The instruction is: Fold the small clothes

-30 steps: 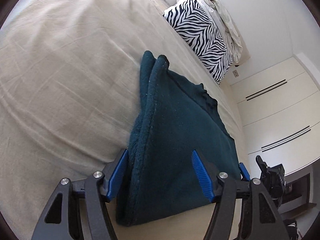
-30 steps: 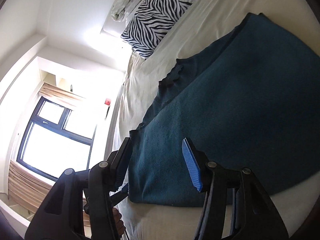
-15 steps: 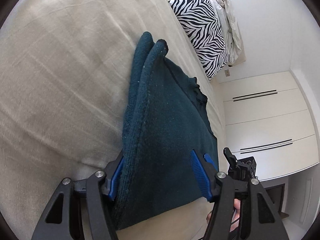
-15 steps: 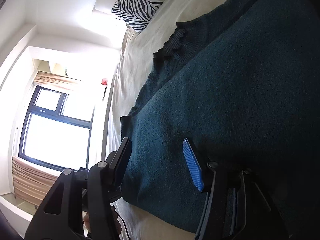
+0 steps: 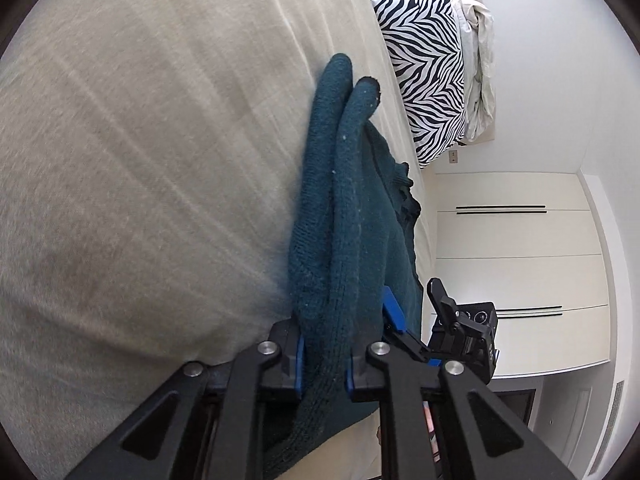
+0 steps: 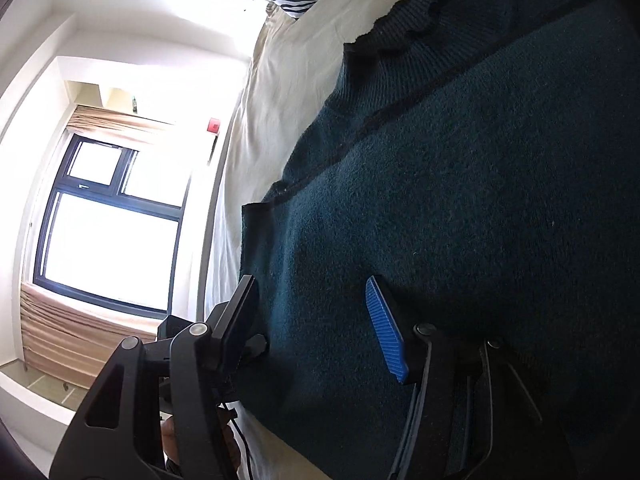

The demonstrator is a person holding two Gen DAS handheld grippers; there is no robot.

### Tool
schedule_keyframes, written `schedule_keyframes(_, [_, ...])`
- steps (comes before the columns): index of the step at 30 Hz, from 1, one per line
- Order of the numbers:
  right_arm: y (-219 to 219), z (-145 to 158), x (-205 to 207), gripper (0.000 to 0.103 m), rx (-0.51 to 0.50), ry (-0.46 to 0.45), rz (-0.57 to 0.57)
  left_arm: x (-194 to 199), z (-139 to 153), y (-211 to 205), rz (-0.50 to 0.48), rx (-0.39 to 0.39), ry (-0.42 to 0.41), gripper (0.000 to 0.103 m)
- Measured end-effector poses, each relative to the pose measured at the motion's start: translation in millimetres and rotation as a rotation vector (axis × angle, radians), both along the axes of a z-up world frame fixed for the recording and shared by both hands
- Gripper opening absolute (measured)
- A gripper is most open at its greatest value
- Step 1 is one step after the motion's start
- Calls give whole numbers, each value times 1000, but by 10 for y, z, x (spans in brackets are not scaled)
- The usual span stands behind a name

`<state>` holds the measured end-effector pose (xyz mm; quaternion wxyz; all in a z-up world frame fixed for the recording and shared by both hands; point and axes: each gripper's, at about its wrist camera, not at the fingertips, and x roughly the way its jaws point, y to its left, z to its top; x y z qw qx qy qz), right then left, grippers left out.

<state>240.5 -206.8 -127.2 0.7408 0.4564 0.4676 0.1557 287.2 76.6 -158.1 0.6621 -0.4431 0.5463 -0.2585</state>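
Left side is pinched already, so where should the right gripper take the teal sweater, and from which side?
Take the near hem corner of the teal sweater, sliding in level from the bed's edge. The right gripper already straddles that flat, exposed edge; the left gripper is closing on the opposite folded edge.

You are looking at a dark teal knit sweater [image 5: 352,216] lying on a beige bedsheet [image 5: 152,168]. The pillow [image 5: 424,72] carries a black-and-white zebra pattern. Your gripper pads [image 6: 386,330] are bright blue on black frames. The wardrobe [image 5: 516,276] is cream with thin black lines, the curtains [image 6: 76,332] tan.
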Motion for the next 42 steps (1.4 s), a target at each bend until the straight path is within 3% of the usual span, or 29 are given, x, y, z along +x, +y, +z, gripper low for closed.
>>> schedule_keyframes(5, [-100,106,-92,56,35,17,-3,-11,119,-34,11,6,-17,15])
schedule_keyframes(9, [-351,244,-218,56,90,-19,-41,5,410,-191,-10,18,-73,14])
schedule_keyframes(13, [-742,336,-352,57,161,-37,-99,36,820,-603,-74,35,-160,14])
schedule_keyframes(17, [-1224,412,-536,61,227,-52,-161,58,1116,-1302,-173,33,-232,14])
schedule_keyframes(20, [-1628,405,-704,63,275,-51,-217,30,1105,-1978,-272,49,-255,14])
schedule_keyframes(22, [-1903,390,-836,66,292,-51,-256,12,942,-2393,-333,48,-253,17])
schedule_keyframes(25, [-2261,282,-1025,69,318,-34,-309,4,618,-2735,-381,95,-187,31])
schedule_keyframes(27, [-2379,210,-1111,69,350,-17,-304,-55,564,-2725,-381,53,-184,44])
schedule_keyframes(29, [-2403,182,-1119,69,354,-20,-285,-105,639,-2650,-377,67,-220,54])
schedule_keyframes(32, [-2175,85,-931,69,332,-11,-276,-151,785,-2456,-362,50,-267,65])
schedule_keyframes(35, [-1969,92,-786,69,276,2,-262,-164,826,-2264,-333,74,-291,67])
schedule_keyframes(38, [-1853,132,-686,69,191,34,-228,-229,716,-2138,-320,90,-264,67])
schedule_keyframes(40, [-1784,187,-634,58,109,63,-204,-257,661,-2086,-316,74,-246,67])
schedule_keyframes(42, [-1719,209,-602,23,-1,97,-167,-317,665,-2039,-322,80,-252,67])
